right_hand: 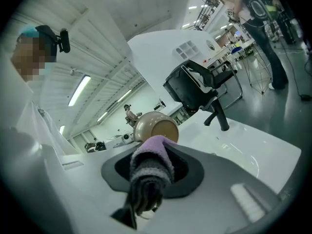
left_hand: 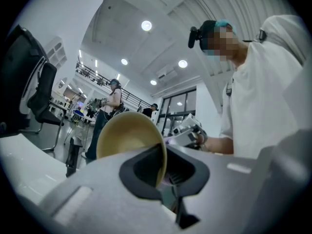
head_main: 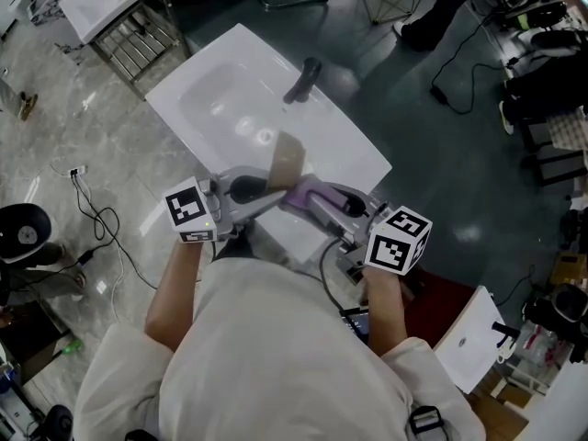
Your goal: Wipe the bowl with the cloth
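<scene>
Left gripper (left_hand: 165,170) pinches the tan bowl (left_hand: 127,135) by its rim. Right gripper (right_hand: 146,182) clamps a folded purple cloth (right_hand: 152,160) at its edge, above a white washbasin (head_main: 220,99). The bowl looks light, rigid and slippery; the cloth, soft.

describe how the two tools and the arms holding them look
The left tool and the right tool are pale grey with dark jaw recesses; each carries a white cube printed with black square markers. The sleeves are short and white.
</scene>
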